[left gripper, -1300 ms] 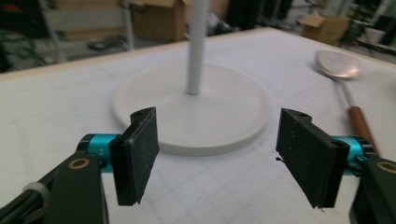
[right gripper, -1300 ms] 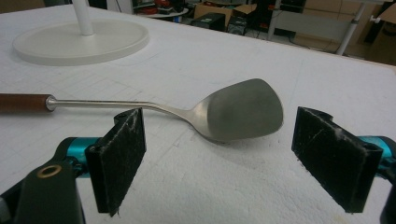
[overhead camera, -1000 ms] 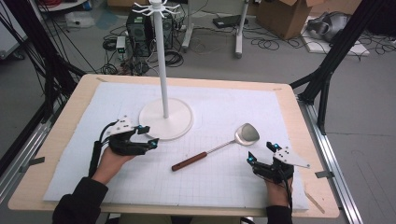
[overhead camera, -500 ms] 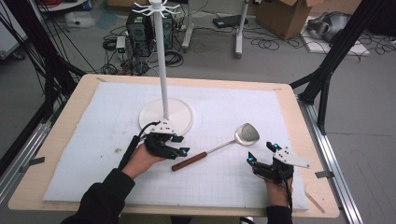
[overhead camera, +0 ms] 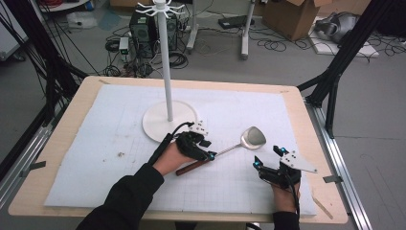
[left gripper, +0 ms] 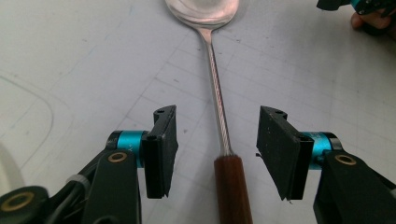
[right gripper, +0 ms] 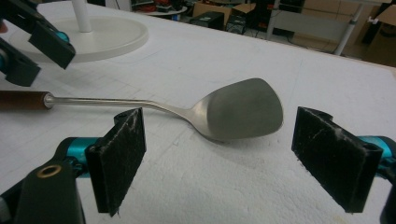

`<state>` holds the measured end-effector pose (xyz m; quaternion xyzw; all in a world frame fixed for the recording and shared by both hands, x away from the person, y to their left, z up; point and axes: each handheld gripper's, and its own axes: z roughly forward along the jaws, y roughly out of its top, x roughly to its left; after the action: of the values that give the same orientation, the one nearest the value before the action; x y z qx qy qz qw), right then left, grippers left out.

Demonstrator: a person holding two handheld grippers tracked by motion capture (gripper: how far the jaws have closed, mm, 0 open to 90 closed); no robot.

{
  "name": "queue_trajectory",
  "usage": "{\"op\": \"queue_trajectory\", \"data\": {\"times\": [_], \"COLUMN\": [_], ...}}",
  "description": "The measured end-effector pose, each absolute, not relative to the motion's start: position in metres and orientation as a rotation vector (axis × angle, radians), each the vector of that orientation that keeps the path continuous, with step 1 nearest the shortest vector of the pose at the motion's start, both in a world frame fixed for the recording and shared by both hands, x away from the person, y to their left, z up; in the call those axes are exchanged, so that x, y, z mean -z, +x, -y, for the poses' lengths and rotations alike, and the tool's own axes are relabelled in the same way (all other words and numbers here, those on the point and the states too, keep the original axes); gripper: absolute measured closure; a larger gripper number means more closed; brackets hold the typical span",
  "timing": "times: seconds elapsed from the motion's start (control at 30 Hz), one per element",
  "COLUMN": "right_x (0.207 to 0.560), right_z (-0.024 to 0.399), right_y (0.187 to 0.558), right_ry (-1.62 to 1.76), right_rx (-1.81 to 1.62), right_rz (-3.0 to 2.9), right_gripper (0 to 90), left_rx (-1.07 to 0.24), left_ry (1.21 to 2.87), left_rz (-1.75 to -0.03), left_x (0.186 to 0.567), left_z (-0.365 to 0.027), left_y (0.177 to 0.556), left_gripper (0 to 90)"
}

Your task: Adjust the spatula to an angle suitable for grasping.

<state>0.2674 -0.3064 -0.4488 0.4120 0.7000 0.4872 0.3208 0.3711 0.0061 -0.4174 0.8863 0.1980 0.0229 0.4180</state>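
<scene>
A metal spatula (overhead camera: pixel 253 137) with a brown wooden handle (overhead camera: pixel 190 167) lies flat on the white mat, right of centre. My left gripper (overhead camera: pixel 208 151) hangs over the joint of handle and steel shaft. In the left gripper view the left gripper (left gripper: pixel 217 154) straddles the spatula (left gripper: pixel 212 70); its jaws have just been closing, and gaps remain between both pads and the handle (left gripper: pixel 231 186). My right gripper (overhead camera: pixel 267 156) rests open near the front right of the mat. In the right gripper view the right gripper (right gripper: pixel 217 158) faces the spatula's blade (right gripper: pixel 243 114) without touching it.
A white hook stand (overhead camera: pixel 165 62) rises from a round base (overhead camera: pixel 158 125) just behind the left hand. The mat covers a wooden table (overhead camera: pixel 62 143). Beyond the table lie cables, a computer case (overhead camera: pixel 143 26) and cardboard boxes (overhead camera: pixel 292 17) on the floor.
The left hand has moved right, from beside the stand's base to over the spatula's handle, and its jaws have narrowed. The right gripper and the spatula have stayed in place.
</scene>
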Motion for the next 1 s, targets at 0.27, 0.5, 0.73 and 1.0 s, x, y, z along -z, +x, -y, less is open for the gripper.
{"op": "queue_trajectory", "data": {"times": [0.27,0.5,0.73,1.0], "right_x": [0.449,0.449,0.449,0.449], "right_z": [0.306,0.305,0.303,0.304], "right_y": [0.267,0.268,0.267,0.267], "right_ry": [1.080,1.065,1.063,1.061], "right_rx": [-1.279,-1.267,-1.256,-1.257], "right_rz": [-1.846,-1.848,-1.857,-1.854], "right_gripper": [16.4,16.4,16.4,16.4], "left_rx": [-0.023,-0.043,-0.083,-0.058], "left_ry": [2.314,2.353,2.391,2.420], "left_rz": [-0.502,-0.539,-0.569,-0.590], "left_x": [0.427,0.432,0.429,0.427], "left_z": [0.017,0.026,0.035,0.038], "left_y": [0.379,0.379,0.378,0.379], "left_gripper": [53.9,61.2,71.5,83.5]}}
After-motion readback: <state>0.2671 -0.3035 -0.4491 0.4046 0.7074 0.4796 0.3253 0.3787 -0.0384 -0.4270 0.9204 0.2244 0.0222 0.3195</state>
